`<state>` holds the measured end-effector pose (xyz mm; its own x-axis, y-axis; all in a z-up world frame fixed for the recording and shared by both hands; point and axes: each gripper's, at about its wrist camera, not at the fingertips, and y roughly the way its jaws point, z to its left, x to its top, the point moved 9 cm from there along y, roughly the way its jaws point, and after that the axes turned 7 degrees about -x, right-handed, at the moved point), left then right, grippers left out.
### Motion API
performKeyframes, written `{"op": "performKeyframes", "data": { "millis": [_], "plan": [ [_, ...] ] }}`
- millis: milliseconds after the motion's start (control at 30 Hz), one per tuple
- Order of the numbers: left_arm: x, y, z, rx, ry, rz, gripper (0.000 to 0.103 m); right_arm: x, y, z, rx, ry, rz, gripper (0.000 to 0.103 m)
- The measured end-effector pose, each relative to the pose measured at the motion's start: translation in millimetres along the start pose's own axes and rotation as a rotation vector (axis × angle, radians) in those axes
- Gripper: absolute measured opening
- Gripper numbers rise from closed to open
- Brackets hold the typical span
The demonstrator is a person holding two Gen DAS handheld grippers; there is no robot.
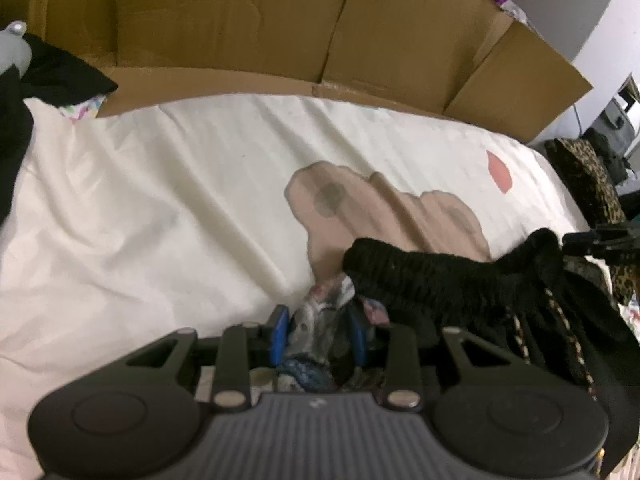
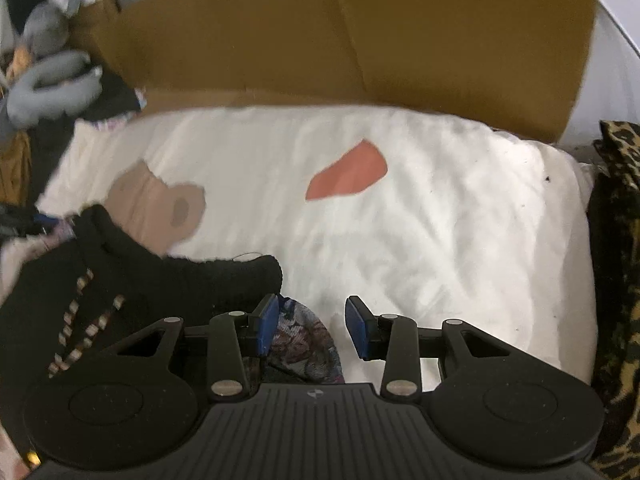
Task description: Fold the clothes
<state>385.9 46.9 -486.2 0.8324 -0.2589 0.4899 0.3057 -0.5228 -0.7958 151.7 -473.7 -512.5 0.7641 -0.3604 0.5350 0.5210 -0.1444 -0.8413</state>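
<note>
1. Garment location: the black garment (image 1: 452,280) with a ribbed waistband and striped cords (image 2: 86,328) lies on the white sheet (image 1: 160,200), before the cardboard (image 1: 240,20). A patterned cloth (image 2: 304,340) lies under its edges.
2. Left gripper (image 1: 320,332): the blue pads sit part open, with patterned cloth between them. The blur hides whether they press on it, so I cannot tell.
3. Right gripper (image 2: 312,328): fingers released, jaws apart. The patterned cloth touches the left pad only; the far pad is clear.
4. Judged step: setting down the waistband corners. Withdraw both grippers straight back to avoid dragging the fabric.
5. Smooth the waistband flat and tuck the cords inside before the next fold.
6. Markings: a small pale emblem on each gripper body; no legible writing.
</note>
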Motion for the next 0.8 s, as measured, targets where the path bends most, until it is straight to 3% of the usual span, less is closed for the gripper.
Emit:
{"op": "performKeyframes", "data": {
  "millis": [567, 800],
  "plan": [
    [-10, 13, -1, 0.021, 0.047, 0.042, 0.036, -27, 12, 34, 0.067, -0.248, 0.095, 0.044],
    [-10, 15, -5, 0.037, 0.103, 0.06, 0.038, -28, 14, 44, 0.058, -0.311, 0.064, 0.044]
  ]
}}
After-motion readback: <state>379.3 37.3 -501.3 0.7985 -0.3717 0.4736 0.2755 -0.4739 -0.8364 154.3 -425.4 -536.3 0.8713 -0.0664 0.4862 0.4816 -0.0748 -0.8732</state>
